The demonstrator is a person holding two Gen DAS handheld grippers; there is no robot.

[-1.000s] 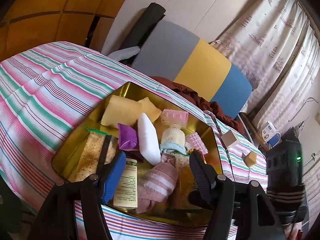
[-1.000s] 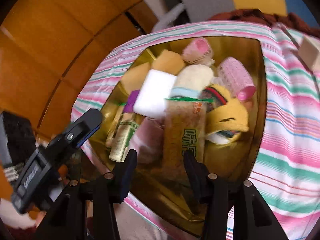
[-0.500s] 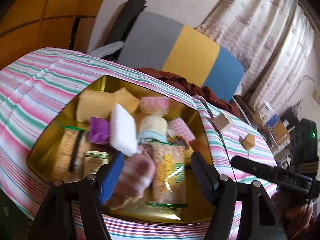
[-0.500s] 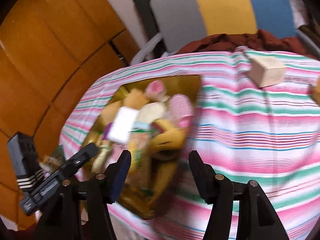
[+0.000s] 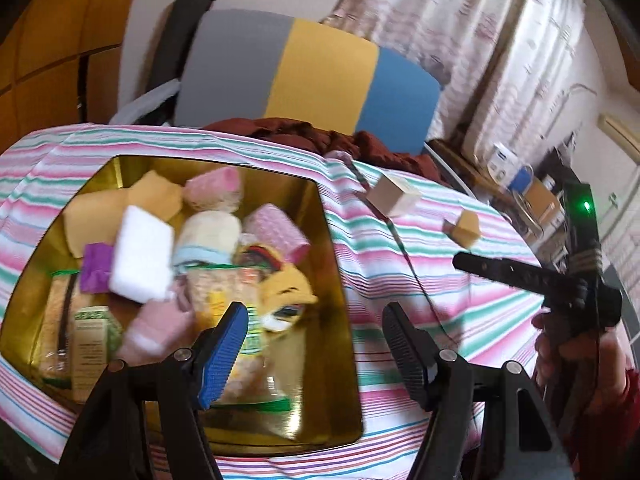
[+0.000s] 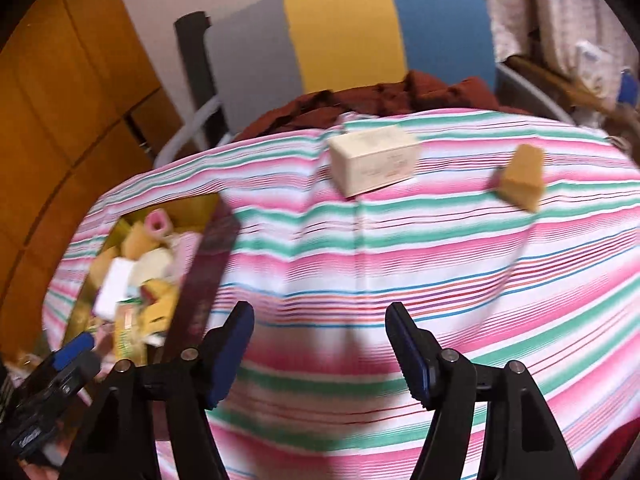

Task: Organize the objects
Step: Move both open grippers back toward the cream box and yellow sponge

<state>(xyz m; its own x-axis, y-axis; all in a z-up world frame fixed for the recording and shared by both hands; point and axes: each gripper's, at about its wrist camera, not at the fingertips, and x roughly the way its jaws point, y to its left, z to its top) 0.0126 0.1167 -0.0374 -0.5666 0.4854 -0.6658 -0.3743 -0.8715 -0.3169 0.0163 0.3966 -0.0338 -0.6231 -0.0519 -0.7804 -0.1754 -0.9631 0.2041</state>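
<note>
A gold tin (image 5: 336, 292) on the striped cloth holds several things: sponges, a white block (image 5: 140, 256), pink curlers, socks, snack packets. It shows at the left in the right wrist view (image 6: 200, 264). A cream box (image 6: 374, 160) and a tan block (image 6: 522, 178) lie on the cloth at the far right; both also show in the left wrist view, the box (image 5: 394, 196) and the block (image 5: 466, 228). My left gripper (image 5: 316, 344) is open and empty over the tin's right edge. My right gripper (image 6: 320, 354) is open and empty over bare cloth.
The striped tablecloth (image 6: 400, 264) covers the table. A grey, yellow and blue chair back (image 5: 312, 80) with a brown cloth (image 6: 400, 96) on it stands behind. Curtains and clutter are at the right. Wooden panels are at the left.
Both grippers have swung to the right, away from the tin and toward the cream box and tan block. Both stay open and empty.
</note>
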